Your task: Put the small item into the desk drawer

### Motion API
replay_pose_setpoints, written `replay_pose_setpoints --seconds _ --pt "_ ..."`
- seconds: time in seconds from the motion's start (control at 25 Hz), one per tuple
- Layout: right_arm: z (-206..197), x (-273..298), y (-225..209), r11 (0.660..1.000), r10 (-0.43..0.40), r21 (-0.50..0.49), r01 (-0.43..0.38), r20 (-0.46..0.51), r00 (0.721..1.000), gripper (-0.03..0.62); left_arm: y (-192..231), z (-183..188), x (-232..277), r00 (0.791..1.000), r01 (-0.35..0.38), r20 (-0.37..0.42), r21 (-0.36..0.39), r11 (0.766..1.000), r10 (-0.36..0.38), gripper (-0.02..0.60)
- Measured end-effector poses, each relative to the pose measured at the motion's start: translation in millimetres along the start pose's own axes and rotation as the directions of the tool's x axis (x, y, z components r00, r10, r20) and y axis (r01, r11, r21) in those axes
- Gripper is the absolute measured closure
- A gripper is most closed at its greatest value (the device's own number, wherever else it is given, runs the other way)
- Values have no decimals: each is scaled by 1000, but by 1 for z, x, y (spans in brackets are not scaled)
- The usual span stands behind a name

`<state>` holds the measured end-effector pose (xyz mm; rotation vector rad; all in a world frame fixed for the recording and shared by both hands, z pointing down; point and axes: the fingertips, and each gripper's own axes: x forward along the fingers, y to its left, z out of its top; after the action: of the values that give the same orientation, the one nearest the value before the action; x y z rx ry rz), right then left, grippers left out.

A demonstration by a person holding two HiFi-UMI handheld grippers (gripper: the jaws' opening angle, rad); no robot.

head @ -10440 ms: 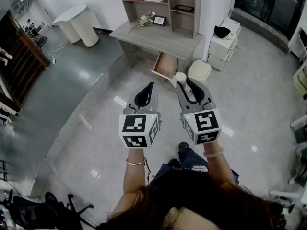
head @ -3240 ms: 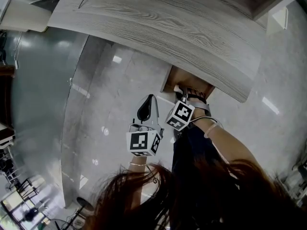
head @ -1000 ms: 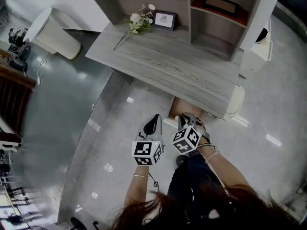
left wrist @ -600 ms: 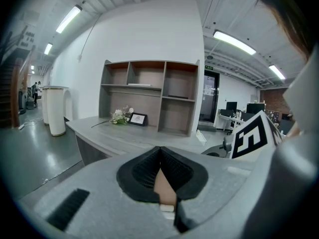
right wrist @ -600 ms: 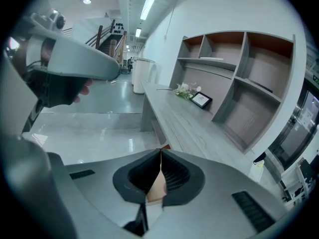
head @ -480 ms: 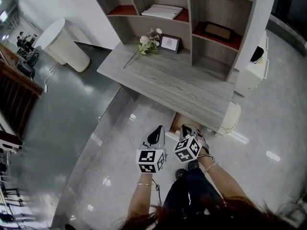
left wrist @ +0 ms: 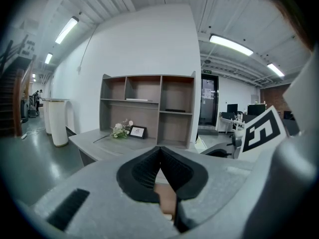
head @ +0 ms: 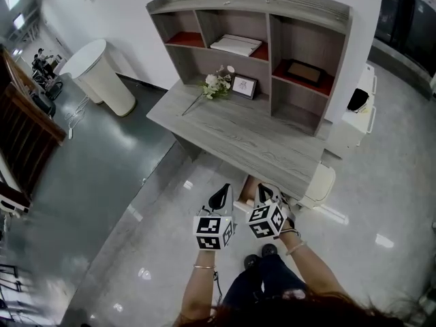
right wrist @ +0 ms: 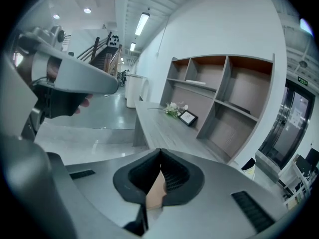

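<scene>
Your left gripper (head: pixel 221 195) and right gripper (head: pixel 265 191) are both closed tight, holding nothing, near the open drawer (head: pixel 246 187).

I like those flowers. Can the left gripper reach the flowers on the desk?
Probably yes, with a lean forward. The left gripper hangs in front of the desk, whose bare top leaves the way free to the flowers at the back. Its shut jaws would need opening.

We see the desk drawer (head: pixel 248 188) open, pulled out from under the front edge of the grey desk (head: pixel 238 131) towards its right end, brown wood interior showing. We can't make out the small item.
</scene>
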<state>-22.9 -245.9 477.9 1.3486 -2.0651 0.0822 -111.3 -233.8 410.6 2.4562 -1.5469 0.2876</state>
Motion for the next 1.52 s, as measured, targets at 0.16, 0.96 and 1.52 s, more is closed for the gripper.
replay_pose_setpoints --seconds 0.16,0.96,1.52 --pt "23 -24 -11 1000 -21 15 20 60 998 592 -6 16 -12 1000 -5 19 -1 1000 5 566" --pt "94 -121 -41 994 -68 104 43 255 965 592 -55 85 -49 996 36 74 65 997 -41 566" --pt "128 -154 -59 982 -52 187 -19 367 929 592 -58 105 -45 992 45 114 48 998 -50 566"
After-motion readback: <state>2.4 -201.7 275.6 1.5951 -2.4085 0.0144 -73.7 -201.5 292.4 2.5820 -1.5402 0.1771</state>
